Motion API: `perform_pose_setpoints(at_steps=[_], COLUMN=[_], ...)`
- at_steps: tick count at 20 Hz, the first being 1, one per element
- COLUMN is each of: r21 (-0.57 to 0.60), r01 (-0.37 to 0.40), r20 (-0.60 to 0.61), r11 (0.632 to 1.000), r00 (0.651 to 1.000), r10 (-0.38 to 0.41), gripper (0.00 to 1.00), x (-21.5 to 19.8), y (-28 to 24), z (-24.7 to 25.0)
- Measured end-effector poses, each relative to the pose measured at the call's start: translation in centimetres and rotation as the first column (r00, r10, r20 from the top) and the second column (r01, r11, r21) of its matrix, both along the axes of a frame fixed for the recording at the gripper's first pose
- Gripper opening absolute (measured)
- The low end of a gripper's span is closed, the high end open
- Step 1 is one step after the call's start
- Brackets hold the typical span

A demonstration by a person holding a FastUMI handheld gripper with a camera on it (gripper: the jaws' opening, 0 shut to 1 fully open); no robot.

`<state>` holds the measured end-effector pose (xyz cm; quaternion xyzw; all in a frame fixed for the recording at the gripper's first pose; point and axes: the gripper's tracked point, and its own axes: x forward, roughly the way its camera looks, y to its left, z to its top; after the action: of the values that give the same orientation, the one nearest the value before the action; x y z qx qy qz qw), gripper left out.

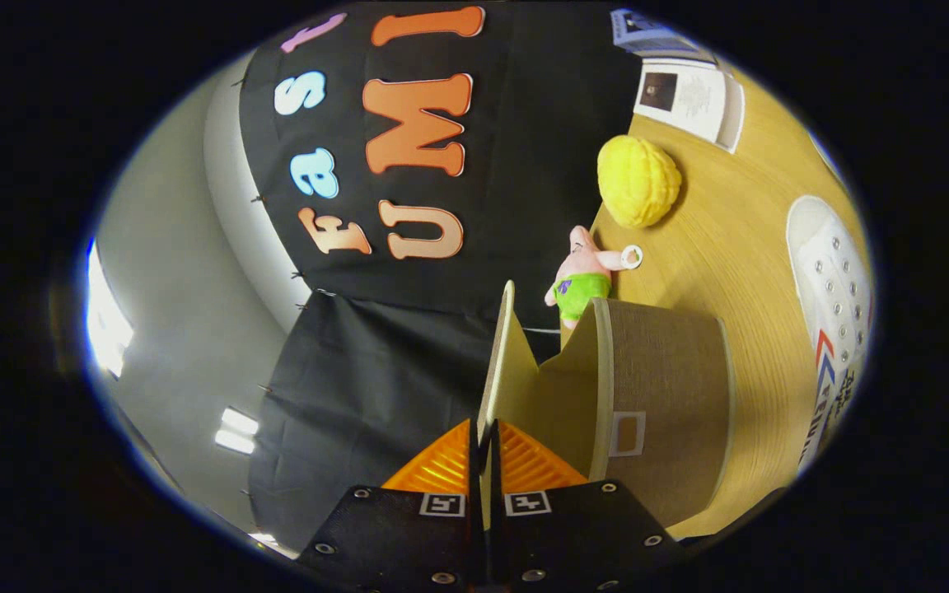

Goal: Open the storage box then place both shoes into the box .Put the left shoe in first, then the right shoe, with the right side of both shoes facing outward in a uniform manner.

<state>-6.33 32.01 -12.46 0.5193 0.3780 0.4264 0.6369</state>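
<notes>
Jaws (484,449) clamped on the thin edge of the lid (504,362), one finger on each face of the flap, lid raised clear of the box mouth. Camera rolled on its side, so the table (738,247) runs up the far side of the view.

Just ahead of the fingers: storage box (664,395), fabric-covered, pale inside, small label window on its outer wall. Box open, nothing visible inside it as far as can be told. Opening step apparently near done, neither shoe in yet.

Handling, judged from looks: lid a thin board, stiff but light, likely to flop back if let go before past its balance point; best held at the free edge as now, square to the panel to avoid twisting. Box itself probably light and liable to slide on the smooth wood, so a gentle swing rather than a tug.

Beyond the box: a small pink plush toy (583,276) in green shorts, near the far wall of the box. Further on, a yellow knobbly ball (638,181). Off to the side, well apart from the box, a white shoe (833,280) with metal eyelets, laces up; which foot cannot be told. Canvas likely soft, sole stiff: heel or collar rim the sensible place to grip. Farthest, papers (689,95) on the table.
</notes>
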Motion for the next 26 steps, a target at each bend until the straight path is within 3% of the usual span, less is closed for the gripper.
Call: perform_pose_setpoints(at_steps=[8,10,16,18,21,23,26], r21=[-0.17,-0.256,-0.318,-0.39,-0.468,-0.496,-0.509], r01=[0.076,0.097,0.075,0.038,0.054,0.088,0.172], r20=[0.166,0.233,0.321,0.343,0.403,0.422,0.465], r11=[0.983,0.962,0.945,0.92,0.882,0.864,0.843], r00=[0.985,0.972,0.946,0.933,0.901,0.894,0.879], r10=[-0.048,-0.036,0.033,0.108,0.159,0.151,0.102], gripper=[0.02,0.02,0.06,0.15,0.72,0.92,0.98], x=[-2.4,-3.2,-6.8,-7.9,-8.4,-7.8,-5.7], y=[5.8,8.1,15.8,17.6,17.8,16.7,13.9], z=[8.0,8.4,10.0,8.8,7.2,6.3,5.5])
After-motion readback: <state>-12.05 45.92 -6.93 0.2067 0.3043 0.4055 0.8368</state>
